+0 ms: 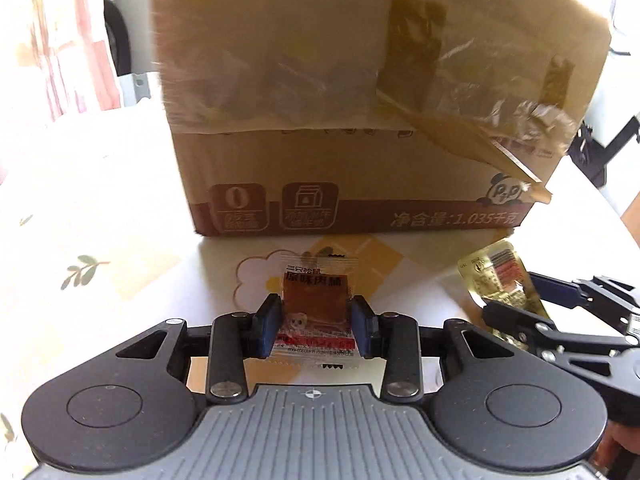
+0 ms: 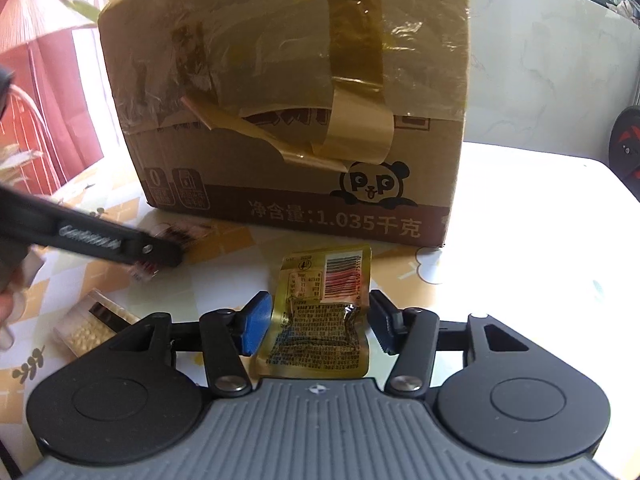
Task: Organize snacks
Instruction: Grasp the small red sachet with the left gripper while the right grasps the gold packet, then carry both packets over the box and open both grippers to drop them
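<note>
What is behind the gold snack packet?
A taped cardboard box stands right behind the gold snack packet, on the patterned tablecloth. The box hides whatever lies beyond it; its inside isn't visible.

A table point(image 2: 520, 240) under a pale cloth patterned with yellow diamonds and leaf sprigs fills the lower frame. A taped cardboard box point(image 2: 304, 128) stands at centre; before it lie a gold snack packet point(image 2: 320, 320), a clear jerky packet point(image 1: 316, 304), and, lower left, a small clear box of pale beads point(image 2: 90, 330).

I am at home, at a table point(image 1: 100, 208) under a flowered cloth, with curtains point(image 2: 60, 92) and a lamp point(image 2: 36, 16) by the window.
</note>
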